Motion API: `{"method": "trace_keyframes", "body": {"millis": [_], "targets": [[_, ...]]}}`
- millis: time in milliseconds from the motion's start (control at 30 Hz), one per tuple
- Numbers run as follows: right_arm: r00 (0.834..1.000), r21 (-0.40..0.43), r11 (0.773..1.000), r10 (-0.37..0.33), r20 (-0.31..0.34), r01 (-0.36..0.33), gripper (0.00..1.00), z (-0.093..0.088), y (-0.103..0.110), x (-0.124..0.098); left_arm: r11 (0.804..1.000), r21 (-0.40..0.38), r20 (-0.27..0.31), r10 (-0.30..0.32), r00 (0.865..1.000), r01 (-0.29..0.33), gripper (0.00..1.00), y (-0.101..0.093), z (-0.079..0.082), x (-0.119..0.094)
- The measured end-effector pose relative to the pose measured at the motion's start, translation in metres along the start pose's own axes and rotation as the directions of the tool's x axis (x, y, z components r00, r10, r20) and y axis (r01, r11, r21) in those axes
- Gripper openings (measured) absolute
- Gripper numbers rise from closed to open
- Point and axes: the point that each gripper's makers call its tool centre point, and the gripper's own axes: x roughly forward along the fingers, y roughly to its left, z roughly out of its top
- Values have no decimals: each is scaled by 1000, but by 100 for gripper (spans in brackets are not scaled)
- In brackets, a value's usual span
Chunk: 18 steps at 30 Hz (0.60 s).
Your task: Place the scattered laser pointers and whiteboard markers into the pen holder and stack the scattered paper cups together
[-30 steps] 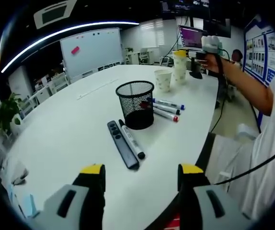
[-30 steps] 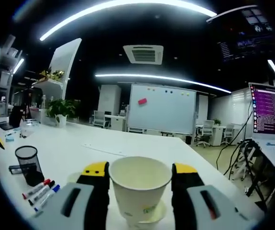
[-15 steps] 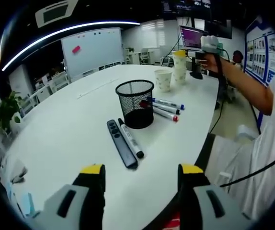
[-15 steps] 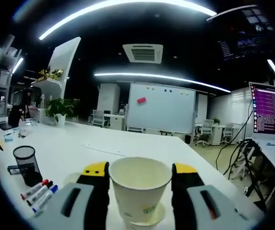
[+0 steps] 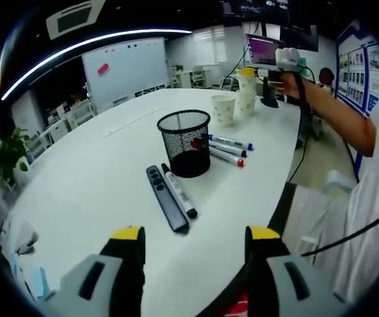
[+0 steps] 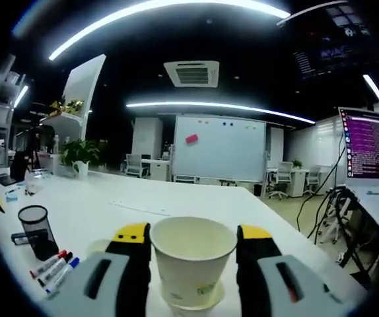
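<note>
Here, on the white surface [image 5: 97, 178], the left tongs [image 5: 193, 241] are hovering with jaws spread and nothing between them, low over the near edge. Just ahead, a black laser pointer [image 5: 161, 195] and a black whiteboard marker [image 5: 179, 191] are lying side by side, touching. Beyond them the black mesh pen holder [image 5: 185, 142] is standing upright, and just right of it three more markers [image 5: 228, 150] are lying together, with red and blue caps. Farther right, a single paper cup [image 5: 224, 109] is sitting beside a taller cup stack [image 5: 247, 90], where the person's outstretched arm is holding the right tongs [image 5: 283, 66].

In the right gripper view, the right tongs [image 6: 193, 232] are pinching the top paper cup [image 6: 191, 261] upright, its base sitting inside another cup's rim [image 6: 191, 305]. At far left the pen holder [image 6: 35, 228] and markers [image 6: 55, 267] are resting well apart from the cups.
</note>
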Motion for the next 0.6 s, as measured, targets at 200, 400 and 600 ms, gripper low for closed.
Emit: {"method": "trace_keyframes", "body": {"millis": [200,400,600], "targets": [[1000,-4,1000,-10,1,10,51,-2,-1,0,1000,0,2,4,1000,-4,61,1,0,-2],[1000,-3,1000,-6,-7,6,51,-7,2,0,1000,1,-6,5,1000,-5,61,2,-2,-3],[1000,-21,1000,-1,-11,0,51,-11,3,2,1000,7,-10,-1,1000,1,61,0,-3,-3]]}}
